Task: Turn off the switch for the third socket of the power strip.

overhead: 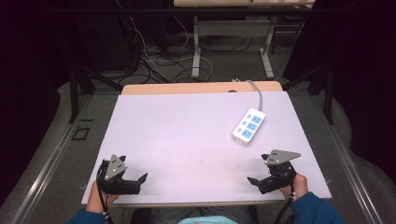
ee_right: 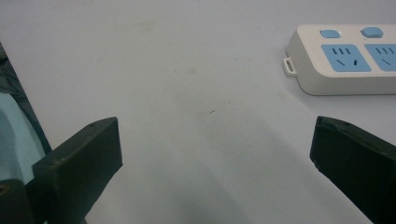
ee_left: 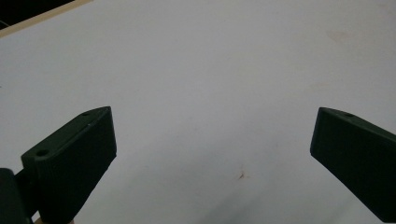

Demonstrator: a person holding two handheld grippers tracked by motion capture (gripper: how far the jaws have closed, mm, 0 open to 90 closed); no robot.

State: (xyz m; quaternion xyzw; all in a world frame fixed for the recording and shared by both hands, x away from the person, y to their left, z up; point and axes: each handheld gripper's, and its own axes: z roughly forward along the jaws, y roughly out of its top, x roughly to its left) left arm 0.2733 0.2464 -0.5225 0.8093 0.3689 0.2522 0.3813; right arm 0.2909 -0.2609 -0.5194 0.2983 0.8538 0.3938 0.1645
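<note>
A white power strip (overhead: 249, 125) with blue sockets lies on the right half of the pale table (overhead: 187, 135), toward the far side, its grey cable (overhead: 258, 91) running off the far edge. The right gripper (overhead: 259, 169) rests at the near right corner of the table, held by a hand in a blue sleeve (overhead: 310, 207), jaws spread wide with nothing between them; in the right gripper view the strip's end (ee_right: 343, 58) lies ahead, near but apart from the jaws. The left gripper (overhead: 134, 170) sits at the near left corner, well apart from the strip, jaws likewise spread wide over bare tabletop (ee_left: 210, 84)
</note>
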